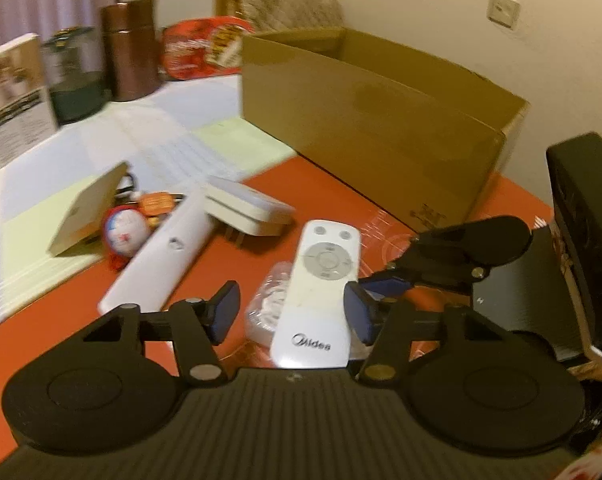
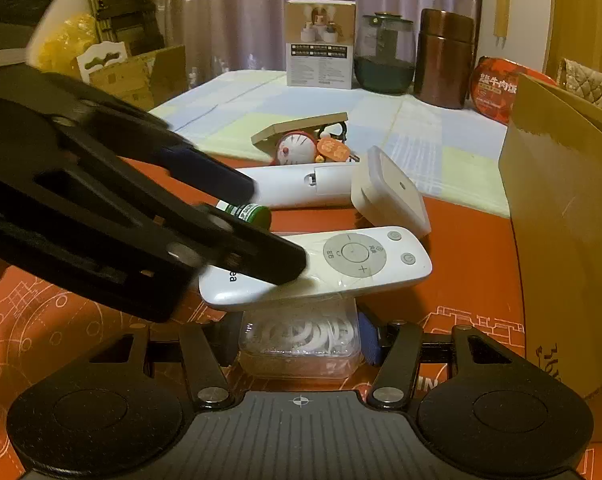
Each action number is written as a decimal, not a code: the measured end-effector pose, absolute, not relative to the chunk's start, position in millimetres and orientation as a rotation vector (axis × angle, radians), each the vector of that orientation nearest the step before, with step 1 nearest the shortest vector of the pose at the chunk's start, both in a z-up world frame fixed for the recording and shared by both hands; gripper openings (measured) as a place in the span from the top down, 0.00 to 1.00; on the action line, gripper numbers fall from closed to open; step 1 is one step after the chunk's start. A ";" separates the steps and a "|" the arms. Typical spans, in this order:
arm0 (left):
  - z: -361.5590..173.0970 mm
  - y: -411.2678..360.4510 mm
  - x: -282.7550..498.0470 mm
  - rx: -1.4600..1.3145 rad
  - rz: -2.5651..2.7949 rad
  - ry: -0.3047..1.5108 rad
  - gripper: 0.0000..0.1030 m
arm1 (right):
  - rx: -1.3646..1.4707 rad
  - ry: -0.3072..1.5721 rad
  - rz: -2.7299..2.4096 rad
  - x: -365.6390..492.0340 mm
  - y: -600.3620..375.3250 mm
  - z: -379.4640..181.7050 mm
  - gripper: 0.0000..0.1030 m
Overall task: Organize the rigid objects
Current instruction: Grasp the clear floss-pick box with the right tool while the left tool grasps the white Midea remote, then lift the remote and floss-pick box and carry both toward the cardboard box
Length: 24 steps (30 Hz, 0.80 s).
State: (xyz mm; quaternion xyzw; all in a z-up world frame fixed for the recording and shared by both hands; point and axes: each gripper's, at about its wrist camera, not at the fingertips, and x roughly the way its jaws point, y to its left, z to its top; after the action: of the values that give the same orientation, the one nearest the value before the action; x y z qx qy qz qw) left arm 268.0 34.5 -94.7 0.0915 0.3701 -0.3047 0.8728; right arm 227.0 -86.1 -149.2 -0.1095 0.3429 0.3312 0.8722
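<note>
While we hold the left claw (image 1: pixel 291 312) half wide around the white remote (image 1: pixel 317 292), its pads flank the near end without clearly pressing. Its long axis runs away from us toward the cardboard box (image 1: pixel 381 120). Our right claw (image 2: pixel 299 340) grips the clear plastic case (image 2: pixel 301 340) beneath the remote, a contact only the right wrist view shows, on the red worktop (image 1: pixel 61 320).

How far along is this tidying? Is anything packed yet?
Nothing visibly packed: the inside of the cardboard box is hidden. In hand: the right tongs seem to grip the clear box, with the Midea remote lying across it between the open left tongs. Left on the table: the long white remote, the white plug and the round toy.
</note>
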 end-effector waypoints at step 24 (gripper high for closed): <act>-104.7 45.6 239.0 0.213 -0.489 0.785 0.66 | -0.179 0.761 0.536 230.7 -122.2 -144.3 0.48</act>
State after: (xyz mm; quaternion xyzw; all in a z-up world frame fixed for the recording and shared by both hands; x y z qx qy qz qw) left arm 239.0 45.6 -104.7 0.1026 0.3781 -0.2353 0.8895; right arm 230.7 -122.2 -144.3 -0.0863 0.3664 0.2580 0.8898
